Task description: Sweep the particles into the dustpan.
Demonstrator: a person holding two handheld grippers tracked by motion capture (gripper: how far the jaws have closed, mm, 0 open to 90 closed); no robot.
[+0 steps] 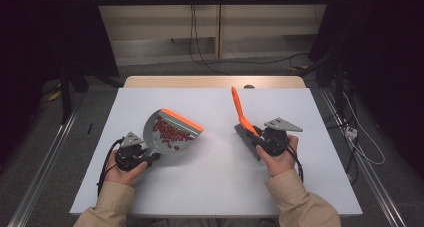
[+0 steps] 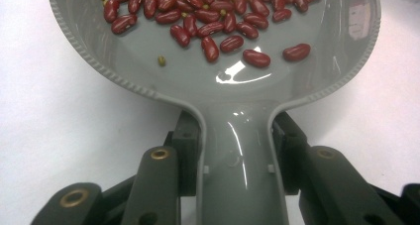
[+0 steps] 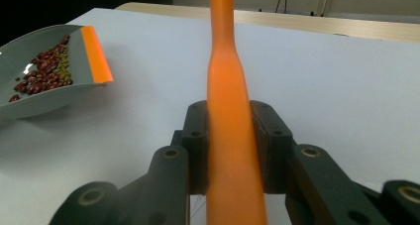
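A sweeping job appears to be at its end: the beans [image 1: 170, 131] are gathered inside the grey dustpan [image 1: 167, 132], mostly toward its orange lip [image 1: 182, 119], and no stray beans can be made out on the white surface [image 1: 215, 177]. The step in hand is judged to be the carrying or emptying of the load. For that, the dustpan would need to be kept level or tipped back toward its handle, since the beans lie loose and close to the lip; where they are to be emptied cannot be told.

The left gripper [image 1: 134, 156] is held at the near left of the surface. In the left gripper view its fingers [image 2: 185, 150] are seen clenched against both sides of the dustpan handle [image 2: 240, 160], with red kidney beans and a few small green ones [image 2: 161, 60] lying in the pan.

The right gripper [image 1: 270, 139] is held at the right, well apart from the dustpan. Its fingers [image 3: 195, 145] are clamped on the orange brush handle [image 3: 230, 136], which points up and away; the bristles [image 1: 247, 139] are seen beside the gripper, toward the dustpan, though contact with the surface cannot be told.
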